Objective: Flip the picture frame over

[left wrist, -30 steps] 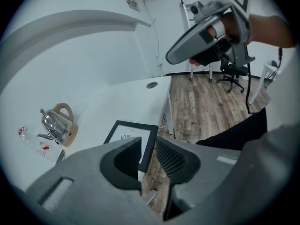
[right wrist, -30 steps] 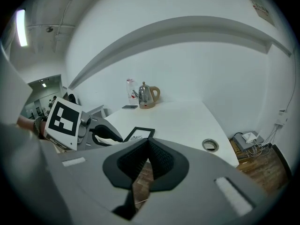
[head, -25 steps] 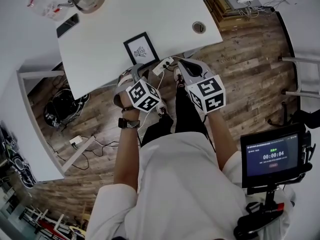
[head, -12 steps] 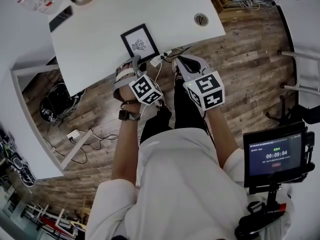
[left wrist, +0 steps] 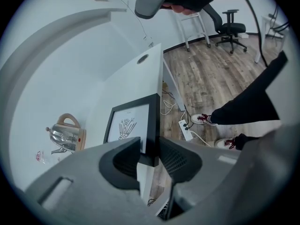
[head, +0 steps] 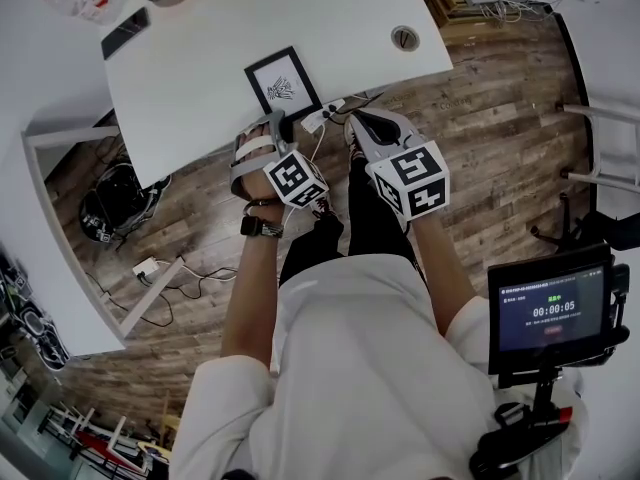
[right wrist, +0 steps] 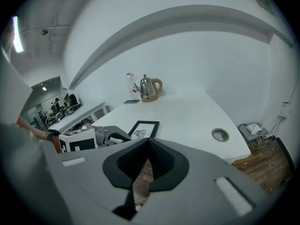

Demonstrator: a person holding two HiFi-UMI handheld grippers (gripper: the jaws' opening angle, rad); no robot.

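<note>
A black picture frame (head: 283, 85) with a white print lies face up at the white table's (head: 200, 78) near edge. My left gripper (head: 276, 126) is at its near edge. In the left gripper view the frame's (left wrist: 133, 123) near corner shows in the gap of my left gripper (left wrist: 150, 146). The jaws are closing, and I see no pad pressing on it. My right gripper (head: 357, 125) hangs off the table to the right, over the floor. Its tips meet in the right gripper view (right wrist: 147, 142), with nothing between them. That view also shows the frame (right wrist: 144, 129).
A steel kettle (left wrist: 63, 137) and a dark phone (head: 128, 34) sit at the table's far side. A cable grommet (head: 404, 38) is near its right corner. A power strip (left wrist: 186, 129) and cables lie on the wood floor below. A monitor (head: 553, 313) stands at the right.
The head view has shifted a little. My left gripper has rolled slightly at the frame's edge. The frame and my right gripper have stayed where they were.
</note>
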